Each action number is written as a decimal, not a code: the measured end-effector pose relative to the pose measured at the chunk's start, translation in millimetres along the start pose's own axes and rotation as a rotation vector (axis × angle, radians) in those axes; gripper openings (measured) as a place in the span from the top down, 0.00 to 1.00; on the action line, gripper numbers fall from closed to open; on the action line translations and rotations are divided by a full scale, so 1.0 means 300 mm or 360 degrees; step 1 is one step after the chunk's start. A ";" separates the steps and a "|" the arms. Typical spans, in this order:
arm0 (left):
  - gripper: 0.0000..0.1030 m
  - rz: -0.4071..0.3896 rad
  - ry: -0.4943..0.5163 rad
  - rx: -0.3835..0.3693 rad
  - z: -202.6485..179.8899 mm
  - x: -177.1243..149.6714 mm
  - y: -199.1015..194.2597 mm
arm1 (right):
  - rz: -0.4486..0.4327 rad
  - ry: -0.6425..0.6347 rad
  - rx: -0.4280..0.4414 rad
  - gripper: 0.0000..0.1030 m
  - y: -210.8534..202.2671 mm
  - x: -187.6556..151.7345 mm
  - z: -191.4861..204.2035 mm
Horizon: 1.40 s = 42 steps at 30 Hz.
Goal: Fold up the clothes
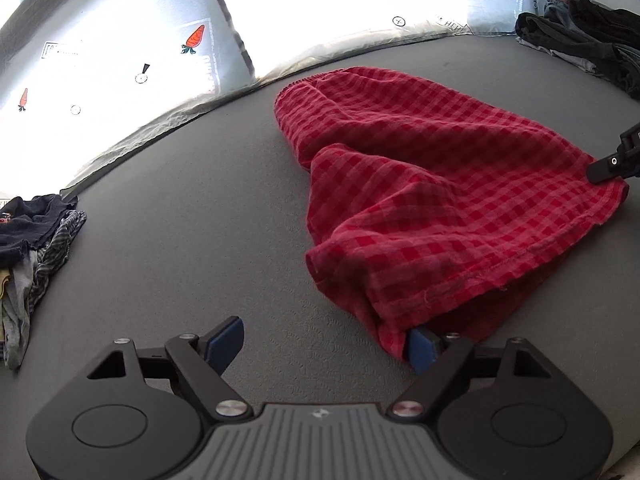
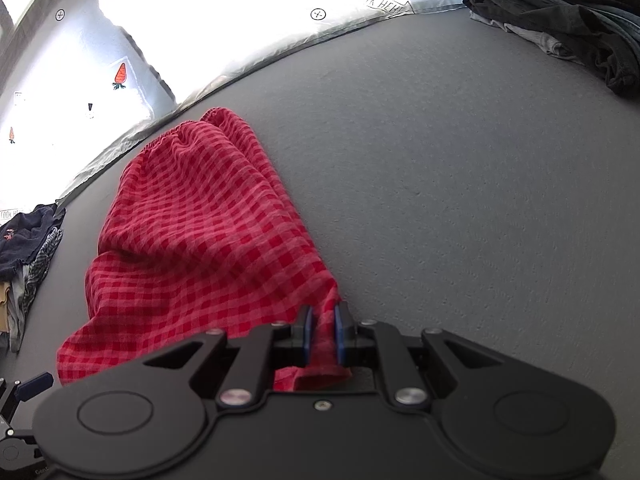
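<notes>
A red checked garment lies rumpled on the grey surface; it also shows in the right wrist view. My left gripper is open, low over the surface, with its right blue pad tucked under the garment's near corner and its left pad free. My right gripper is shut on the garment's other near corner, with cloth pinched between its blue pads. The right gripper also shows at the right edge of the left wrist view.
A pile of dark and striped clothes lies at the left edge, also in the right wrist view. A dark pile of clothes sits at the far right, also in the right wrist view. White printed bedding borders the back.
</notes>
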<state>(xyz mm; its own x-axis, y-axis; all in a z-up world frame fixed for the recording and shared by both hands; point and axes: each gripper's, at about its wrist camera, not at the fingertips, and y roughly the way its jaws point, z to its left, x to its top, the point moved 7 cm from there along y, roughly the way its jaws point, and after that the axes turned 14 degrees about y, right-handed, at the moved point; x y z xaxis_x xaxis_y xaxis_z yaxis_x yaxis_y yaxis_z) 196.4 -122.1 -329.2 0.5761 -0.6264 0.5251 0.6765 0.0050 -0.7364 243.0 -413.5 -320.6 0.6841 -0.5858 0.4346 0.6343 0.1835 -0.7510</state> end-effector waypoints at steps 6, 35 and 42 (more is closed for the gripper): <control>0.15 0.0077 -0.0084 0.0181 0.052 -0.081 -0.061 | 0.0017 -0.0061 -0.0039 0.88 -0.006 -0.002 0.010; 0.15 -0.0191 -0.0851 -0.0210 0.453 0.281 0.191 | 0.0001 -0.0398 0.0038 0.77 0.131 0.326 0.324; 0.15 -0.0225 -0.0818 -0.0387 0.470 0.546 0.390 | 0.0142 -0.0442 0.0213 0.75 0.372 0.482 0.498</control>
<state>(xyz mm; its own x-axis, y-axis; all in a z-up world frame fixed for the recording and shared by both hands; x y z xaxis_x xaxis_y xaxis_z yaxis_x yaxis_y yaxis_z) 434.5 -114.4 -269.1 0.6776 -0.1490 0.7201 0.6733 -0.2680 -0.6890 466.7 -359.7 -267.3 0.7995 -0.3282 0.5031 0.5966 0.3371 -0.7283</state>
